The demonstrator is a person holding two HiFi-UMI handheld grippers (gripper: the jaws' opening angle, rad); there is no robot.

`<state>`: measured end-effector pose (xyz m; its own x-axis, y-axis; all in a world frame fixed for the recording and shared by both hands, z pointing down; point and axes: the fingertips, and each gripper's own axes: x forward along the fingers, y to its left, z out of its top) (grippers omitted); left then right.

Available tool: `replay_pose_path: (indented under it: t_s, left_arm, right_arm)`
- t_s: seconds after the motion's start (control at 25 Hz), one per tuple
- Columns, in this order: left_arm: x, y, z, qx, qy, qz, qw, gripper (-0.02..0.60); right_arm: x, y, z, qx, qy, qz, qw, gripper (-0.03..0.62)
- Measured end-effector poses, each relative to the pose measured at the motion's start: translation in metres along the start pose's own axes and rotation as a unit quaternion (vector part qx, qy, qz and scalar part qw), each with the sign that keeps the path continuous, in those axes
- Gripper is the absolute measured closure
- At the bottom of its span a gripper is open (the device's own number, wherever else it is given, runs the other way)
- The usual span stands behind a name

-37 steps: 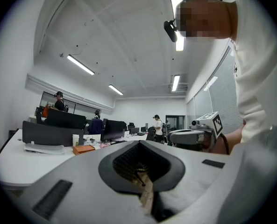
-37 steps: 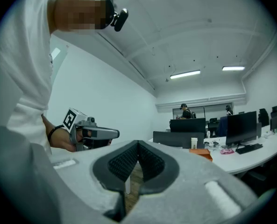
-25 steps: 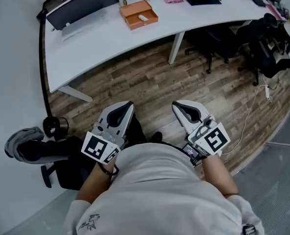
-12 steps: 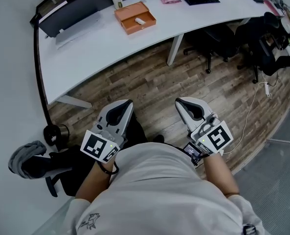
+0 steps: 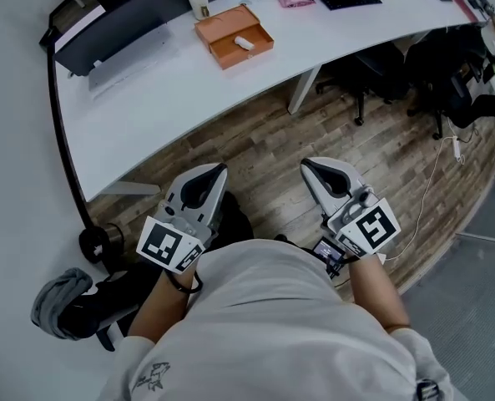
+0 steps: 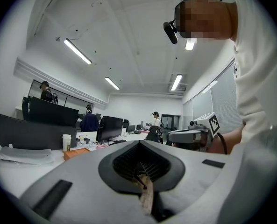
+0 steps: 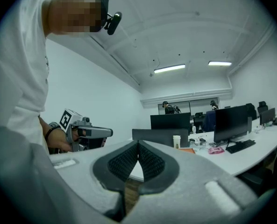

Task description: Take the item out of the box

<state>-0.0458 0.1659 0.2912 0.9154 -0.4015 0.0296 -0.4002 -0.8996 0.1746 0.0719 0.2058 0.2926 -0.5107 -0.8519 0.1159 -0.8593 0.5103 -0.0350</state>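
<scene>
Both grippers held at the body, well short of the box; item not yet removed.
The orange box (image 5: 233, 35) sits open on the white bench (image 5: 172, 82), with the small white item (image 5: 244, 43) lying inside it, toward its right half. A paper cup (image 5: 198, 0) stands just behind the box, to its left. The left gripper (image 5: 216, 170) and right gripper (image 5: 307, 164) hang over the wood floor (image 5: 264, 132), well apart from the box and on the near side of it, side by side and pointing toward the bench. Each gripper has its jaws pressed together, with nothing between them.
</scene>
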Motion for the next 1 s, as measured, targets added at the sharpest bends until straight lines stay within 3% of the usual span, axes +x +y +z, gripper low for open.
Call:
replay_pose_path:
  t_s: [0.44,1.0]
  left_arm:
    - [-0.013,0.114,0.027,-0.001,-0.01,-0.021,0.9997,0.583]
    - [-0.015,0.196,0.04,0.001,-0.018,-0.001,0.9998,0.583]
  right_arm:
    - [0.12,-0.013,0.023,-0.007,0.001,-0.02,1.0,0.591]
    - [0.194,-0.038,0.026,-0.009,0.01,-0.011,1.0,0.591]
